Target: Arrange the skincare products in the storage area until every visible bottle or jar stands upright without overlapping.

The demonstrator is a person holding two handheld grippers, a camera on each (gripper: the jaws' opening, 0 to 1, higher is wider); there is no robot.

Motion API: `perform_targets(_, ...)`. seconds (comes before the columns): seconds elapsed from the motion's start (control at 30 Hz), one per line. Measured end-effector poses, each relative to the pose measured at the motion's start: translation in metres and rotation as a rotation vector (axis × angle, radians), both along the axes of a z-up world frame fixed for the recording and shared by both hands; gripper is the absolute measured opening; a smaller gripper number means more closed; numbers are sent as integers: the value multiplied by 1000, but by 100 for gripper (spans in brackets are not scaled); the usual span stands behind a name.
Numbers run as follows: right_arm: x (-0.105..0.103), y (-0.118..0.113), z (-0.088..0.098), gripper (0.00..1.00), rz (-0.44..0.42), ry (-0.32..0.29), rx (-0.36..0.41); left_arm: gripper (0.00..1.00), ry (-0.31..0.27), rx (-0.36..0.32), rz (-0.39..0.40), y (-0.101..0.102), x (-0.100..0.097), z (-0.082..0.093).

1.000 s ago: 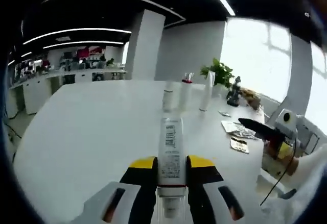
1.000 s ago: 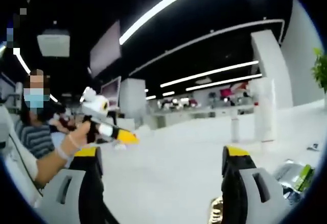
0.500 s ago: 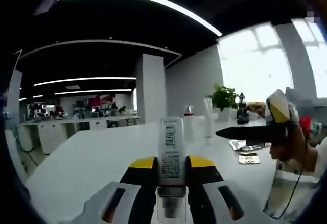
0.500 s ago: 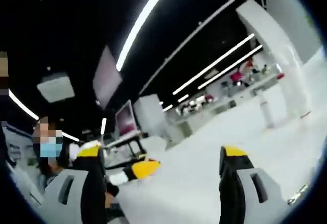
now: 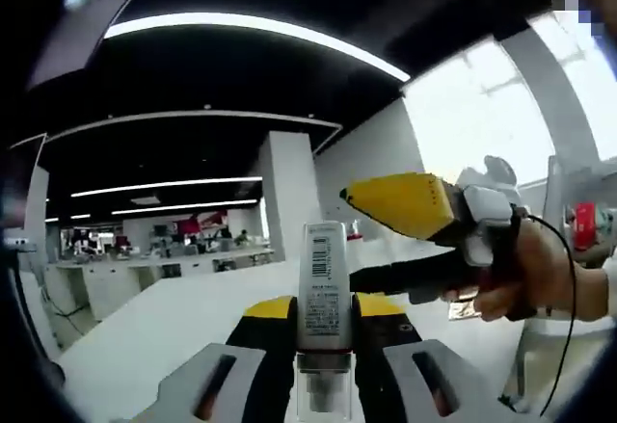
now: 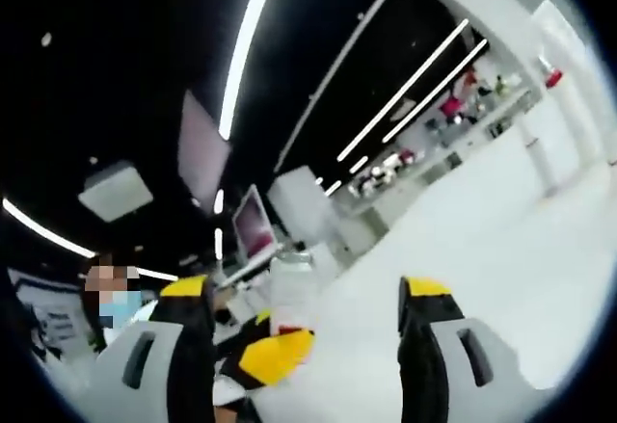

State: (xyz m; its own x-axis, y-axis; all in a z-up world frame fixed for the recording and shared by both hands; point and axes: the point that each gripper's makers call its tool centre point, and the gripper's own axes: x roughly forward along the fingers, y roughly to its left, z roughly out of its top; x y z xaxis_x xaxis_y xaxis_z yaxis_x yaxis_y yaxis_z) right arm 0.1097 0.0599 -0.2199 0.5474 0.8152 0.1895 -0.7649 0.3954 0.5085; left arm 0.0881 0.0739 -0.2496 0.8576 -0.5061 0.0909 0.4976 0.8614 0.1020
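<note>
Left gripper view: left gripper (image 5: 323,322) clamping white tube (image 5: 323,278), label facing up, lifted high above white table (image 5: 145,331). Right gripper (image 5: 410,240) crossing beside tube. Advice: lower slowly, keep tube vertical.

Right gripper view: right gripper (image 6: 308,298) gaping wide, holding nothing, above table (image 6: 501,240).

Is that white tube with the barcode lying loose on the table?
No, the left gripper is shut on the tube, holding it up above the white table.
</note>
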Motion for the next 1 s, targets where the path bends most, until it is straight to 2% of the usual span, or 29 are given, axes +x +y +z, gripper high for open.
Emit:
perform_targets(0.17,-2,6,-6,41,39,49,5,21,4,24,-9,-6,-1,-3)
perform_targets(0.23,-2,6,-8,22,45,58,0,21,1,37,-8,-7,-1,-5)
perform_targets(0.27,-6,8,-11,21,65,82,-4,21,2,48,-2,-8,-2,-7)
perform_targets(0.3,-6,9,-10,20,59,81,4,21,-6,66,-4,-9,-1,-9)
perform_targets(0.47,-8,12,-18,19,67,89,-14,21,-17,70,-8,-8,1,-12)
perform_targets(0.53,-6,11,-19,19,55,75,-30,22,-43,119,-30,-12,3,-15)
perform_targets(0.6,-2,9,-24,19,17,16,-91,24,-4,140,-45,-14,6,-22)
perform_targets(0.63,-4,10,-22,19,17,-1,-84,31,39,173,-54,-15,7,-31)
perform_targets(0.67,-4,10,-22,19,20,0,-86,40,68,172,-44,-15,9,-36)
perform_targets(0.7,-4,9,-22,19,20,3,-89,46,65,172,-38,-15,12,-37)
perform_targets(0.73,-5,8,-21,19,18,-9,-99,47,79,183,-37,-15,12,-40)
perform_targets(0.8,-4,5,-20,19,-10,-43,-124,44,104,202,-13,-12,15,-47)
perform_targets(0.9,-3,-1,-14,19,-60,-128,-172,36,125,223,3,-10,16,-53)
perform_targets(1.0,-9,2,-11,19,-65,-185,-215,29,128,229,-11,-11,14,-56)
